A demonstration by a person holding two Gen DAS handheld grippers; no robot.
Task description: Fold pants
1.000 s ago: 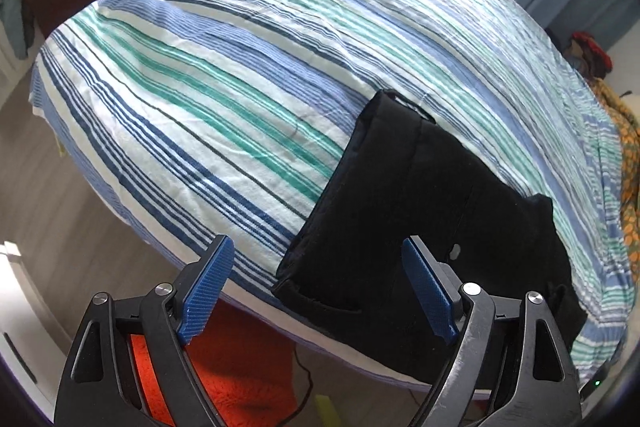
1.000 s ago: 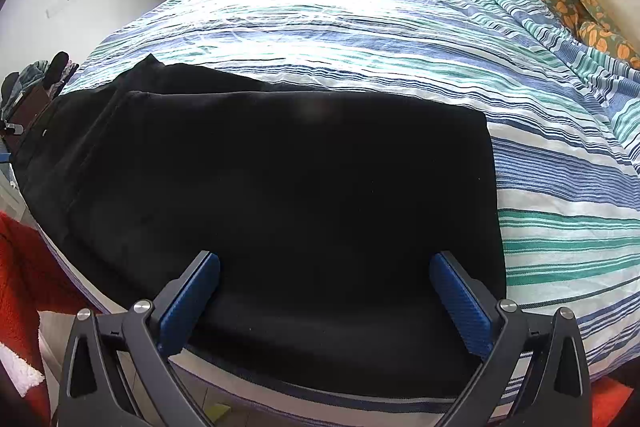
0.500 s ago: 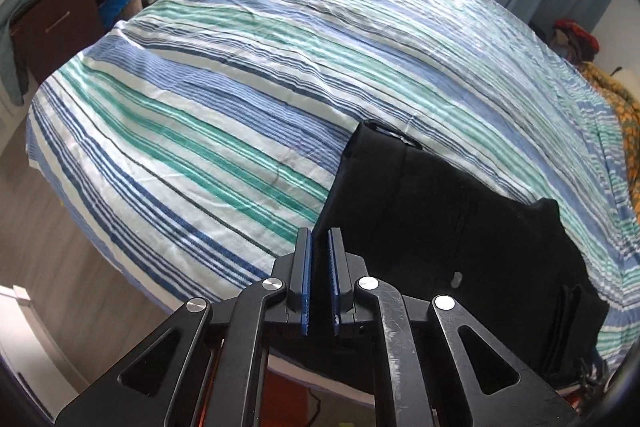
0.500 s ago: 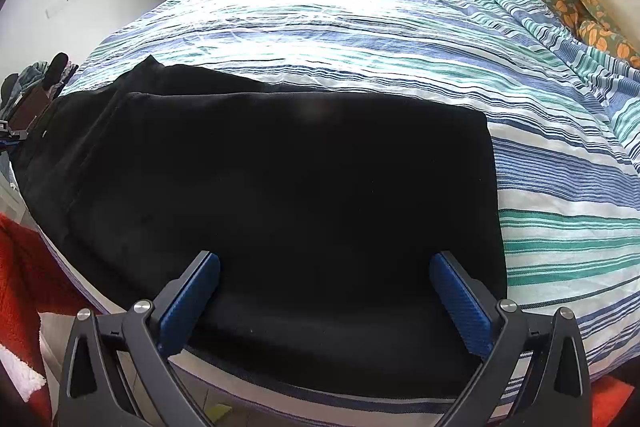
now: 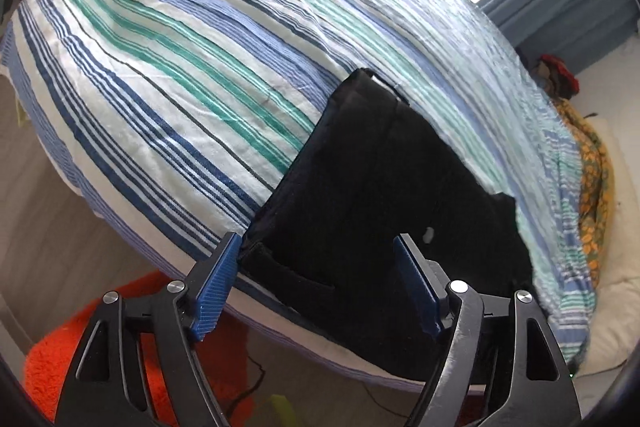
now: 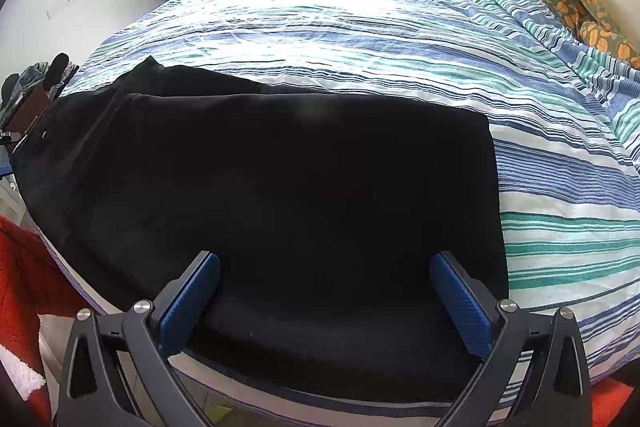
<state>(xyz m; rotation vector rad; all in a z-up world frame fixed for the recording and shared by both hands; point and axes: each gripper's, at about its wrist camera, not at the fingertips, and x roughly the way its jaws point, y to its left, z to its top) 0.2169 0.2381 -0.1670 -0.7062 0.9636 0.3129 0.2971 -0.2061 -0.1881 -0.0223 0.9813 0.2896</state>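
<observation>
Both claws gape wide, empty: left (image 5: 316, 279) straddles the pants' (image 5: 384, 203) lower-left corner; pants run toward upper right.

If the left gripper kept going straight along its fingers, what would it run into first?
Most likely the black pants: the left gripper is open, and the folded cloth at the bed's near edge lies between and ahead of its fingers. How close they are is unclear.
</observation>
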